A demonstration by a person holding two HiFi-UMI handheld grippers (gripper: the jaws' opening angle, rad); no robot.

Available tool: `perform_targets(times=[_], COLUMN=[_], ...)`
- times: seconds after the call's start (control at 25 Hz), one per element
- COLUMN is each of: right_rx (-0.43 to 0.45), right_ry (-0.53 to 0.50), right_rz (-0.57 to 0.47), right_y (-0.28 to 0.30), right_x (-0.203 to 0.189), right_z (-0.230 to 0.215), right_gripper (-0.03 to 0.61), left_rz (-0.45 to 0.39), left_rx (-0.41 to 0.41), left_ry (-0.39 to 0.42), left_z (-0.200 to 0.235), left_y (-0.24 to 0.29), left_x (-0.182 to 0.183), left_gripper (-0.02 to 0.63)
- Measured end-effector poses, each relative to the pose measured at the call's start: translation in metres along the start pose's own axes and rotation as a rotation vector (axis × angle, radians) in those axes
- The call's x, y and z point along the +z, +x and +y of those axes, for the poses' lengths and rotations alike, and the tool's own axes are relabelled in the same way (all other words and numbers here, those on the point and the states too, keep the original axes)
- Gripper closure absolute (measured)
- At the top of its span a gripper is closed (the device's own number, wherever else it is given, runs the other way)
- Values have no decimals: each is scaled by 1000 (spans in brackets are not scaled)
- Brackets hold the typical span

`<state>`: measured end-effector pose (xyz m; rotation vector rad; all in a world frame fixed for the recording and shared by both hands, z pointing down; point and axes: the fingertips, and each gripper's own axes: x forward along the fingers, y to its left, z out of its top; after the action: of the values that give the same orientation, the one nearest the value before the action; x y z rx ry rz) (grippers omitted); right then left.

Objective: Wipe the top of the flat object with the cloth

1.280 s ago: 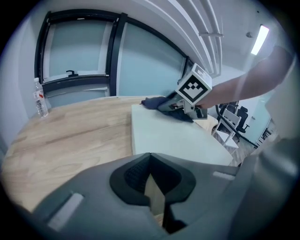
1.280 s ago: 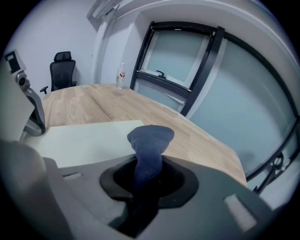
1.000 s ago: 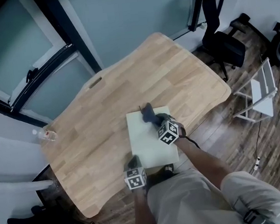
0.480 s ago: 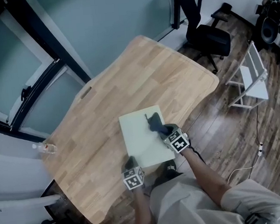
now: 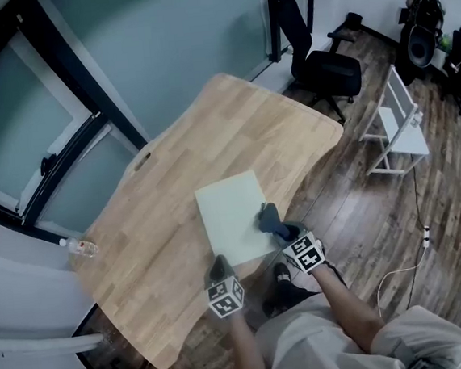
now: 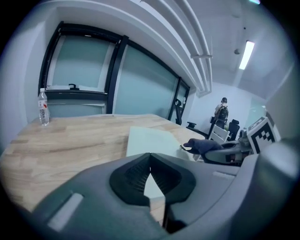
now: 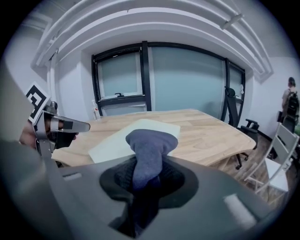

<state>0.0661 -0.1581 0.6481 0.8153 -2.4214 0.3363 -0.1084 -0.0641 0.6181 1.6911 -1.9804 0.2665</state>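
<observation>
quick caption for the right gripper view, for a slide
Right hand-held gripper clamped on a dark blue cloth, with the pale flat board on the wooden table beyond.

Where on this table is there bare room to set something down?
Bare wood: the table beyond the board, and between board and bottle. Crowded along the near edge, where left gripper, right gripper and cloth meet the board.

The left gripper [image 5: 217,268] and right gripper [image 5: 282,230] share one build. Each has a smooth grey moulded body, black ribbed pads [image 6: 133,176] set in a rounded recess, and a cube faced with black-and-white square markers. The person wears loose, creased, light beige clothing [image 5: 311,342]. A dark shoe [image 5: 279,284] shows just right of the left gripper's cube [image 5: 225,297].
</observation>
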Motion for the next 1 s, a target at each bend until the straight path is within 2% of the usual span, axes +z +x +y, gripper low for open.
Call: perform_targets(times=[0.24,0.44,0.6,0.8,1.0], right_rx=[-15,-18,-49,-72,-133], right_ry=[50,41,49,32,30], right_rz=[-84,-139,-147,-141,-118], right_y=[-48,-78,-94,-108,-118], right_x=[4,-5,-20,-24,-30], right_z=[30,50,58,60,47], right_gripper=[480,480,480,481,481], left_rz=[-41,-64,-48,-52,-58], left_rx=[-89,-149,-185,-198,-210], left_ry=[52,97,143,152,167], left_z=[-18,-36,-42,-47,-47], left_y=[-43,-68,-81,-91,-93], left_x=[3,-7,-20,-22,-19], left_gripper=[606,606,606,606,606])
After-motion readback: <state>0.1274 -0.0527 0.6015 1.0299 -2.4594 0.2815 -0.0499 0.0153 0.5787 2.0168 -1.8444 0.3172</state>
